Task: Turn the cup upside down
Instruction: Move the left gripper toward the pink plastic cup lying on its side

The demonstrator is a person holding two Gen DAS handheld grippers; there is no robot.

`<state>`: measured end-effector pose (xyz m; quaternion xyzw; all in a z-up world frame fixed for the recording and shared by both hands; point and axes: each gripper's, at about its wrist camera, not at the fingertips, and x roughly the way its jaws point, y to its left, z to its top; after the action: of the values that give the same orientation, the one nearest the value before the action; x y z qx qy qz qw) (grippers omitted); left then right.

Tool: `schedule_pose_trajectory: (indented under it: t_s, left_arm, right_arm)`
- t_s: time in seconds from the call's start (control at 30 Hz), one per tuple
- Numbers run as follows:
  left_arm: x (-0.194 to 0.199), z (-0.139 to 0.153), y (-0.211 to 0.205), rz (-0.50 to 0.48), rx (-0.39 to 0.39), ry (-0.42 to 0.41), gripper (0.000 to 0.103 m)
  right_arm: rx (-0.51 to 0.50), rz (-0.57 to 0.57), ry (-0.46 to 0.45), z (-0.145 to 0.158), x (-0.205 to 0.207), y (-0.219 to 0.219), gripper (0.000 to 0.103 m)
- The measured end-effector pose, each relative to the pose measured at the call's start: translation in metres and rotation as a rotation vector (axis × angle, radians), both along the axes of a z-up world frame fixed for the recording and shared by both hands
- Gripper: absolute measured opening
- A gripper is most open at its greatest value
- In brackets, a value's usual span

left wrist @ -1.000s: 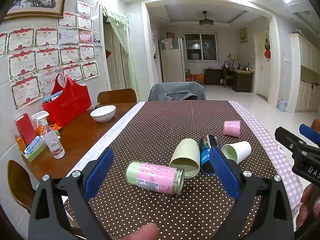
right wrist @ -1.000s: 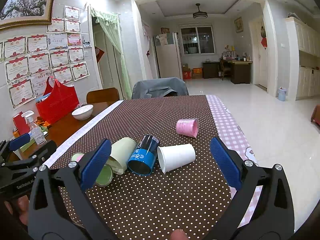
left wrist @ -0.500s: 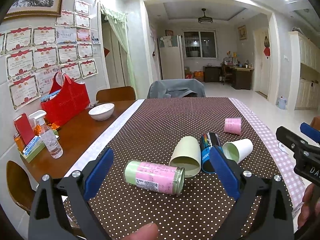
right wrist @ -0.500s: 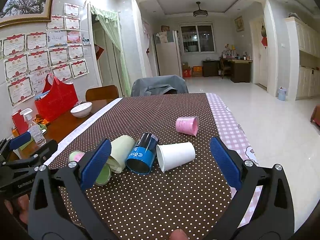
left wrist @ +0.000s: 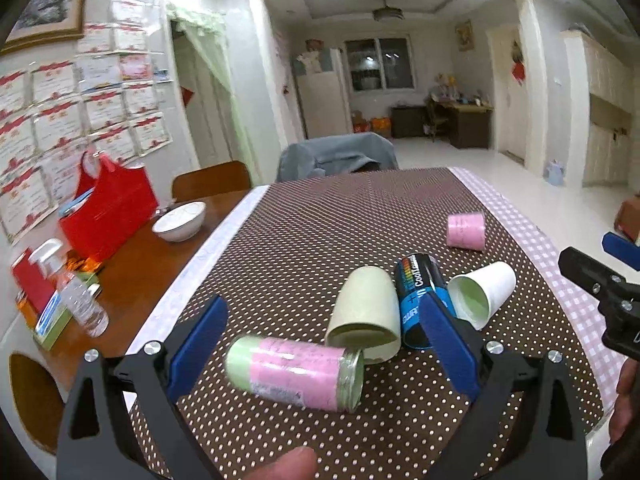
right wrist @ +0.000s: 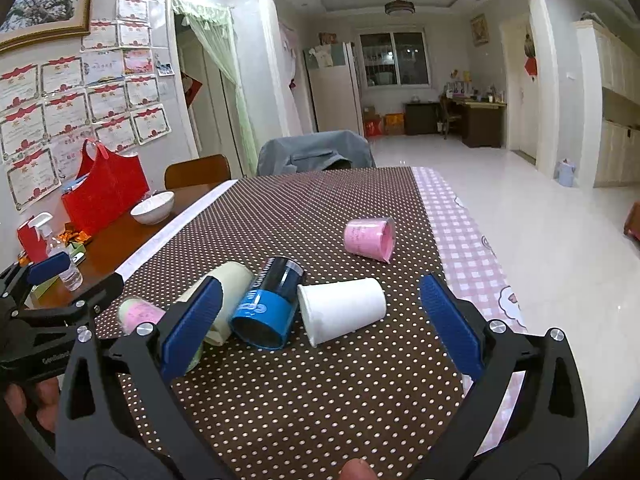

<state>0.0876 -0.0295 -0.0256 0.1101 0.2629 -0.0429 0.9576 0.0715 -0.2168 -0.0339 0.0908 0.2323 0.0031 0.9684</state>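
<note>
Several cups lie on their sides on the brown dotted tablecloth (left wrist: 320,240). A pink-and-green cup (left wrist: 294,372) lies between my open left gripper's (left wrist: 322,344) fingers. Behind it lie a pale green cup (left wrist: 366,312), a blue-and-black cup (left wrist: 418,300), a white cup (left wrist: 482,294) and a small pink cup (left wrist: 465,230). In the right wrist view my open right gripper (right wrist: 320,324) sits in front of the white cup (right wrist: 342,310) and the blue cup (right wrist: 268,306); the pale green cup (right wrist: 228,284) and pink cup (right wrist: 370,238) show too. Both grippers are empty.
On the bare wood at the left stand a white bowl (left wrist: 180,220), a red bag (left wrist: 108,208) and a spray bottle (left wrist: 74,292). A chair with a grey cover (left wrist: 336,156) stands at the far end. A pink checked cloth (right wrist: 464,240) edges the table's right side.
Both grippers have moved forward a little toward the cups, so the cups look nearer. The cups have not moved.
</note>
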Motion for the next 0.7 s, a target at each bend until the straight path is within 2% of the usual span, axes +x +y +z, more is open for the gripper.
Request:
schedule_pose_trajectory:
  t_s: [0.2,0.33,0.4,0.53,0.7]
  left_arm:
    - [0.051,-0.005,-0.04,-0.147,0.113,0.079,0.095]
    - [0.091,-0.017,-0.075,-0.263,0.193,0.163,0.095]
    - [0.113,-0.025,-0.095,-0.331,0.247,0.202,0.095]
    - [0.145,-0.04,-0.127,-0.413,0.355,0.227,0.095]
    - [0.181,-0.057,-0.164,-0.598,0.487,0.299,0.095]
  right_arm:
    - [0.027,-0.048,0.071,-0.009,0.021,-0.031,0.097]
    - [0.054,-0.076,0.122,-0.018,0.036,-0.052,0.097]
    - [0.071,-0.089,0.147,-0.022,0.044,-0.064,0.097]
    - [0.105,-0.123,0.173,-0.028,0.054,-0.081,0.097]
    - [0.141,-0.165,0.215,-0.037,0.071,-0.104,0.097]
